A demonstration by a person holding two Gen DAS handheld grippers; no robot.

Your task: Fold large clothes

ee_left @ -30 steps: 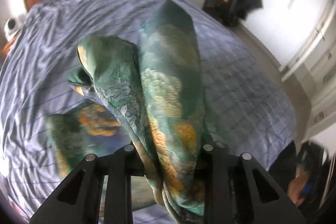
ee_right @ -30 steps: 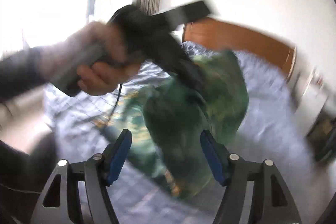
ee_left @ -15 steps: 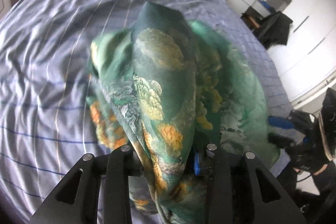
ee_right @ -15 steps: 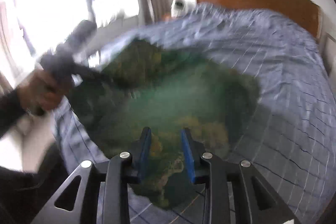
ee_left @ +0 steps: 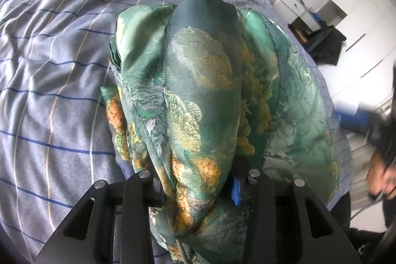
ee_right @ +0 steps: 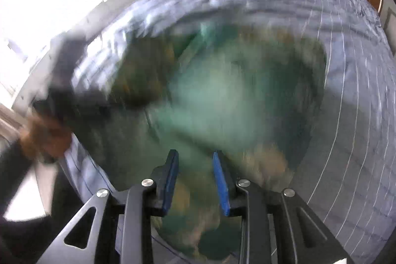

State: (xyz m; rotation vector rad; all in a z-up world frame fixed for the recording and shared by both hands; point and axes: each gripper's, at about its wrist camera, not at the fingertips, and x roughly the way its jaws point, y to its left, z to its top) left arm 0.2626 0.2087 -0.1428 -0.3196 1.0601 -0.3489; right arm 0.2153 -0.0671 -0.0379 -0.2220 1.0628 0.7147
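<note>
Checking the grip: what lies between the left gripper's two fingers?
In the left wrist view, a bunched fold of the green floral garment fills the left gripper, draped over the striped bedsheet.

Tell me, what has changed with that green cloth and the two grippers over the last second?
The right gripper, open and clear of the green floral garment a second ago, came in and closed toward a fold of it; blur hides whether it pinches now. The garment, hanging bunched before, has spread out toward the striped bedspread. The left gripper stays shut on its bunch of fabric.
</note>
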